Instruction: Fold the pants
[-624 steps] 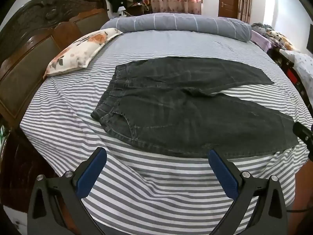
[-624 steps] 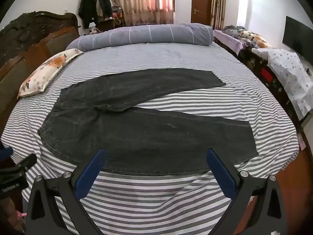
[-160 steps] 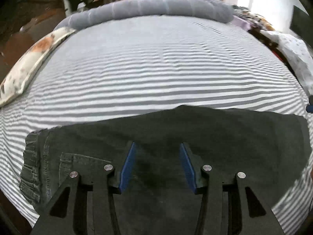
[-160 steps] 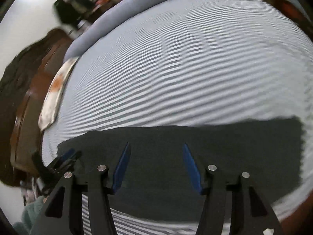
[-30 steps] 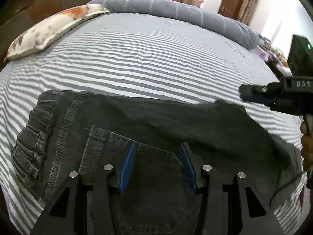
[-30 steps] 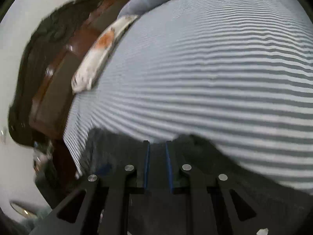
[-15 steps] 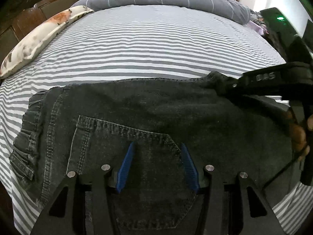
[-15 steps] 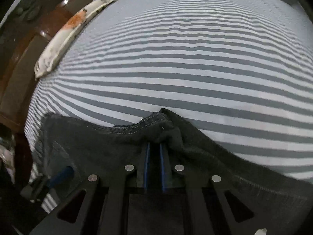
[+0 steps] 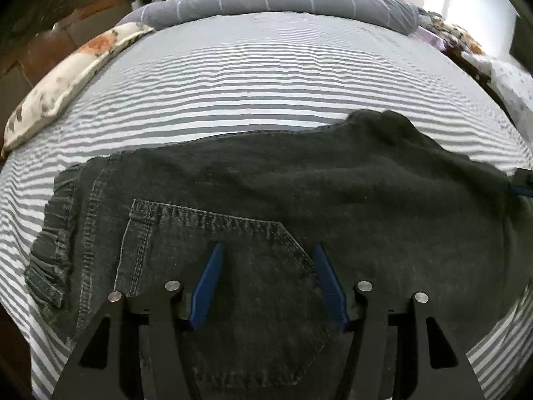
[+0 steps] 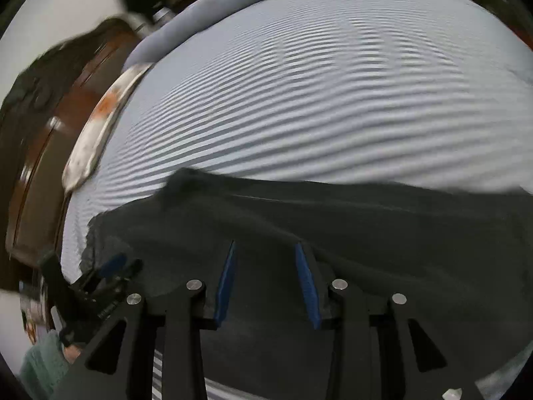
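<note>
The dark pants (image 9: 299, 183) lie on the striped bed (image 9: 266, 76), filling the lower half of the left wrist picture, with the back pocket (image 9: 213, 253) near the bottom middle. The left claw (image 9: 266, 280) is over the pocket. Its jaws are opening and grip nothing. In the blurry right wrist picture, the right claw (image 10: 265, 283) is at the bottom middle, over the pants (image 10: 366, 226). Its jaws are opening too, with no cloth pinched between them. A flowery pillow (image 9: 66, 76) lies at the left edge.
</note>
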`<state>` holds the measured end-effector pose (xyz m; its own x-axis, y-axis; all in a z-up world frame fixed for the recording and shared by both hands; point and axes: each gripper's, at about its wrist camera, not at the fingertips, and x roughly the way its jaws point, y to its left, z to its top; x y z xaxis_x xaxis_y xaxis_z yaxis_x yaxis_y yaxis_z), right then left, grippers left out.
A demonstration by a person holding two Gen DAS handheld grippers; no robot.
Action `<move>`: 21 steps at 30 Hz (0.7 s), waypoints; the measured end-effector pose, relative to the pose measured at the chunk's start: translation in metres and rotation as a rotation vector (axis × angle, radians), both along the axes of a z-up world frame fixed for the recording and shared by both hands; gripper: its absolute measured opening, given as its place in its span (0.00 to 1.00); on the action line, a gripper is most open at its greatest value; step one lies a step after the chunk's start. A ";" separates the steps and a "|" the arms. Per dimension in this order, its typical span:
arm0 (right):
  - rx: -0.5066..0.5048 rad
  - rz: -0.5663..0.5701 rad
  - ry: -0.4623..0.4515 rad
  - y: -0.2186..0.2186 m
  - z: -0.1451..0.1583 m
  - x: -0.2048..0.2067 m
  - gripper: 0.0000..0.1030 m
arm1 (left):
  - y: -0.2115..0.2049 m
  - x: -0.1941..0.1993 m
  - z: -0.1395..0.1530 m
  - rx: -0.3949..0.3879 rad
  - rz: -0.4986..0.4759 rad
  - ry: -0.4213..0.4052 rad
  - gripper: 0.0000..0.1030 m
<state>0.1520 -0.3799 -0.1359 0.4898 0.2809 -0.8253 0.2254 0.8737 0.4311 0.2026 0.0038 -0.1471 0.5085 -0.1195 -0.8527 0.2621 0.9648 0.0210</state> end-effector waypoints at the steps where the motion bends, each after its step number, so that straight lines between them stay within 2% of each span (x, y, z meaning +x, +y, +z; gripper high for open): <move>1: -0.003 -0.047 0.004 -0.021 0.000 -0.015 0.33 | -0.001 -0.002 0.000 0.002 -0.005 -0.001 0.57; 7: -0.015 -0.335 0.065 -0.135 -0.017 -0.107 0.35 | -0.021 -0.016 0.005 -0.028 -0.082 0.033 0.57; 10: 0.040 -0.437 0.086 -0.171 -0.034 -0.146 0.35 | -0.049 -0.032 0.003 0.019 -0.149 0.019 0.57; 11: 0.082 -0.465 0.082 -0.181 -0.042 -0.159 0.35 | -0.060 -0.039 0.001 0.049 -0.171 0.006 0.62; 13: 0.136 -0.494 0.084 -0.188 -0.053 -0.173 0.35 | -0.080 -0.049 0.001 0.057 -0.224 0.001 0.62; 15: 0.205 -0.505 0.074 -0.190 -0.065 -0.184 0.35 | -0.108 -0.060 -0.002 0.009 -0.303 0.076 0.62; 19: 0.336 -0.524 0.060 -0.191 -0.088 -0.199 0.35 | -0.161 -0.080 0.003 0.023 -0.435 0.051 0.62; 21: 0.365 -0.527 0.030 -0.191 -0.094 -0.202 0.35 | -0.190 -0.086 0.007 0.011 -0.489 0.050 0.62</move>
<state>-0.0496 -0.5707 -0.2297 0.6172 0.2746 -0.7373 0.6008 0.4406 0.6670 0.1169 -0.1858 -0.1402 0.3534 -0.3248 -0.8773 0.6855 0.7281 0.0066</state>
